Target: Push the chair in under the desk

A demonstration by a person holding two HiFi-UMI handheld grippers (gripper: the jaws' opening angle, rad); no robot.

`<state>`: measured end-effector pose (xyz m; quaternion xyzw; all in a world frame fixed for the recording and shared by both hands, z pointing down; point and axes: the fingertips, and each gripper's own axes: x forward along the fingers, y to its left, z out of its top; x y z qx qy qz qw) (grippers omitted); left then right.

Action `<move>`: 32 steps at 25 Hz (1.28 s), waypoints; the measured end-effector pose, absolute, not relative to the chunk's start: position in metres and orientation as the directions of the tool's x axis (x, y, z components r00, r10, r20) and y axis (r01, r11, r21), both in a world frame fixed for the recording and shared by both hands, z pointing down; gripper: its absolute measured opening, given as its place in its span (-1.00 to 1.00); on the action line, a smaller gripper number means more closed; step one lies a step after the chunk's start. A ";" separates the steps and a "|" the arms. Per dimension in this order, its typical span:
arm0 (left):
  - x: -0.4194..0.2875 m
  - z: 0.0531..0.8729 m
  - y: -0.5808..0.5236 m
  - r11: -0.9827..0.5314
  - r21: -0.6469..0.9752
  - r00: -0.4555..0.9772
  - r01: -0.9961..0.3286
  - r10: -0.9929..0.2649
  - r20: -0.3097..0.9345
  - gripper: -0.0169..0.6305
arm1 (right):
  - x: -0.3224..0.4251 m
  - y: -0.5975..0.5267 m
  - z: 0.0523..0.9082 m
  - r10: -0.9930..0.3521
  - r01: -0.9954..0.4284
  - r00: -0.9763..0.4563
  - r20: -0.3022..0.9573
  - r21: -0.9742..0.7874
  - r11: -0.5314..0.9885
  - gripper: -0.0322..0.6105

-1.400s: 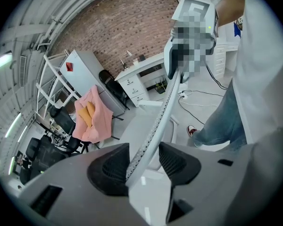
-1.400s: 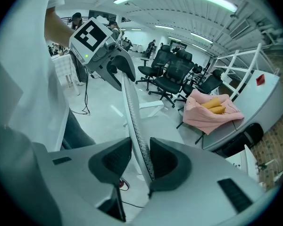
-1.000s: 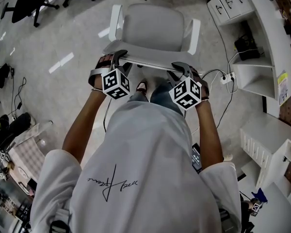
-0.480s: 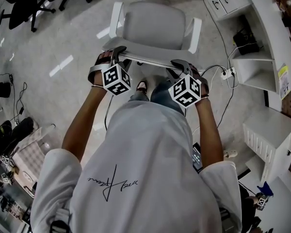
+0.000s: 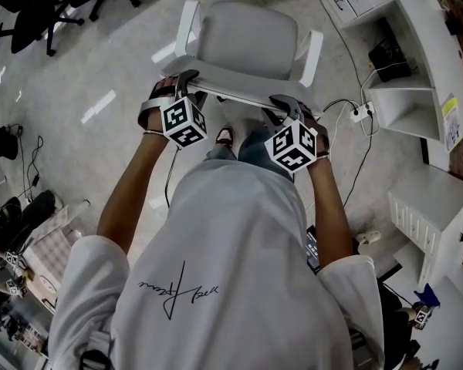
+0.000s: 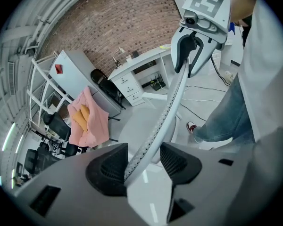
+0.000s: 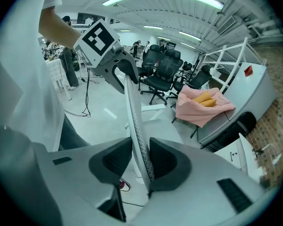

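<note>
The white mesh-backed office chair stands out on the pale speckled floor, just beyond the person's feet, seat facing away, apart from the white desk at the far right. Both grippers sit over its thin backrest rim. The left gripper is at the rim's left end; its jaws are opening, the rim between them against one pad and clear of the other. The right gripper, at the rim's right end, pinches the rim. A white power strip with cables lies right of the chair; black office chairs stand far left.
</note>
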<state>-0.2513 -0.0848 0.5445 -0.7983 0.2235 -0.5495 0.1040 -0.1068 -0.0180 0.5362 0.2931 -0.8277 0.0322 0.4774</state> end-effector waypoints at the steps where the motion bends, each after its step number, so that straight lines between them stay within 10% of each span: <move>1: -0.250 0.544 -0.085 -0.880 -0.412 0.296 -0.237 -0.470 0.832 -0.30 | -0.106 -0.017 0.536 -0.459 -0.521 -0.371 0.807 0.227 0.823 -0.48; 32: -0.140 0.551 -0.091 -0.889 -0.458 0.360 0.016 -0.422 0.832 -0.35 | -0.009 0.002 0.541 -0.504 -0.665 -0.296 0.812 0.204 0.719 -0.46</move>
